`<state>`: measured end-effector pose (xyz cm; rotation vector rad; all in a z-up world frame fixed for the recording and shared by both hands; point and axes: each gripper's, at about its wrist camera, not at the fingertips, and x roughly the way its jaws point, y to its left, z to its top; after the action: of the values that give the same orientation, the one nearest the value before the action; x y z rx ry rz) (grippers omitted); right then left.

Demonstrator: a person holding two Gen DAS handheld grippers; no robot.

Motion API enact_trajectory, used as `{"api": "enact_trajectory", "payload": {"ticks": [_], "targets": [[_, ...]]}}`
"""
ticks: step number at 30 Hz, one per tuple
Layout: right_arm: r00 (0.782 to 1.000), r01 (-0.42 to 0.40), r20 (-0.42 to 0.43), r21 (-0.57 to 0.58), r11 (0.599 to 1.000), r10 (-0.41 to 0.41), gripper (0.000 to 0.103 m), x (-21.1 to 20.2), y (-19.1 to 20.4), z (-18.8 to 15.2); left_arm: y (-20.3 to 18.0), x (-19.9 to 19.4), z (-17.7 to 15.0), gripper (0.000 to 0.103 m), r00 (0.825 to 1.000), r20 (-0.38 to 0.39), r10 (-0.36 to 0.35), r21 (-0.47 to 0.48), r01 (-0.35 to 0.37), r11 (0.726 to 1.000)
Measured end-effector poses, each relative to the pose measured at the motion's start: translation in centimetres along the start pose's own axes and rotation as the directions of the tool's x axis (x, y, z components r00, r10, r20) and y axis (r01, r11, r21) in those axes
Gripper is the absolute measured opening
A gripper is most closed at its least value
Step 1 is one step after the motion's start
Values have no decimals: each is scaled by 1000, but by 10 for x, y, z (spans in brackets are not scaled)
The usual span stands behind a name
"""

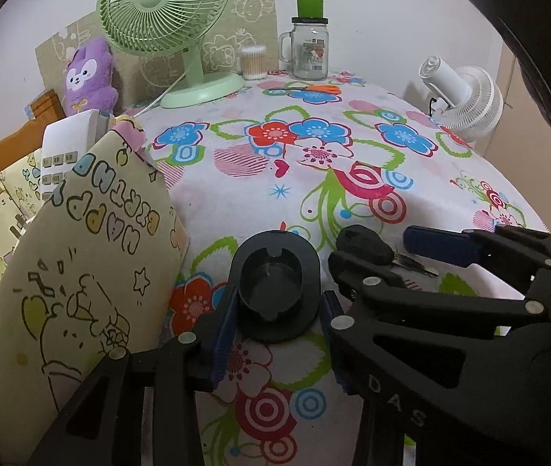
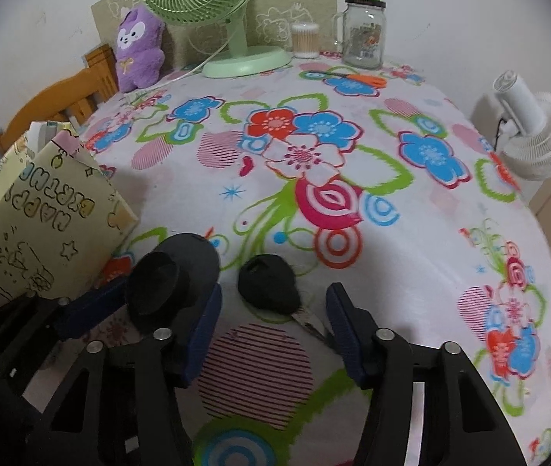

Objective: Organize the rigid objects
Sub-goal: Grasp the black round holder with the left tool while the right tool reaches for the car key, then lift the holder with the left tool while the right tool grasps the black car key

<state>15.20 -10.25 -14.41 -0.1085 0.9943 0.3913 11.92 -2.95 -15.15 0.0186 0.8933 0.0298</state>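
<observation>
Left gripper point(image 1: 277, 318) clamping black holder point(image 1: 277, 291), right gripper point(image 2: 273, 324) seemingly open around key point(image 2: 269, 285)

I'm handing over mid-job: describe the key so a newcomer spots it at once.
On the flowered tablecloth, look at the near edge, between the two grippers. Right of the round black holder clamped by the left gripper lies the key: its black head tapers to a thin metal blade.

The left gripper point(image 1: 278, 324) squeezes a black round holder point(image 1: 278, 286) w/ its blue pads point(image 1: 225, 330), low in the middle. At 3 o'clock the right gripper point(image 1: 372, 250) has its jaws apart around a black key point(image 1: 368, 247). A yellow gift bag point(image 1: 92, 256) stands at 9 o'clock. Far off at 12 sit a green fan point(image 1: 166, 19) & a glass jar point(image 1: 309, 48) on the flowery tablecloth point(image 1: 236, 202).
</observation>
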Motion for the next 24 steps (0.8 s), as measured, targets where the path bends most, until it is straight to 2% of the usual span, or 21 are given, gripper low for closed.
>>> {"api": "enact_trajectory", "payload": {"ticks": [4,7,11,14,17,24], "targets": [[1000,-16,8,-12,1000,16,56,1,1,2,0,1,1,43,1000,2,0,1,0,1000],[999,-42,14,-6,999,42,47,2,2,2,0,2,2,43,1000,-3,-3,-6,3,1000],[998,-56,19,6,998,56,25,-1,1,1,-1,2,3,43,1000,-8,2,5,-2,1000],[998,-53,22,4,999,53,22,-3,1,-2,-3,1,2,43,1000,-11,-6,11,6,1000],[999,-4,34,-4,1000,4,6,-9,1,-5,-5,0,1,43,1000,-9,-3,17,3,1000],[999,27,21,51,998,-28,4,-16,-18,-17,-6,-5,-3,43,1000,-11,-8,16,8,1000]]}}
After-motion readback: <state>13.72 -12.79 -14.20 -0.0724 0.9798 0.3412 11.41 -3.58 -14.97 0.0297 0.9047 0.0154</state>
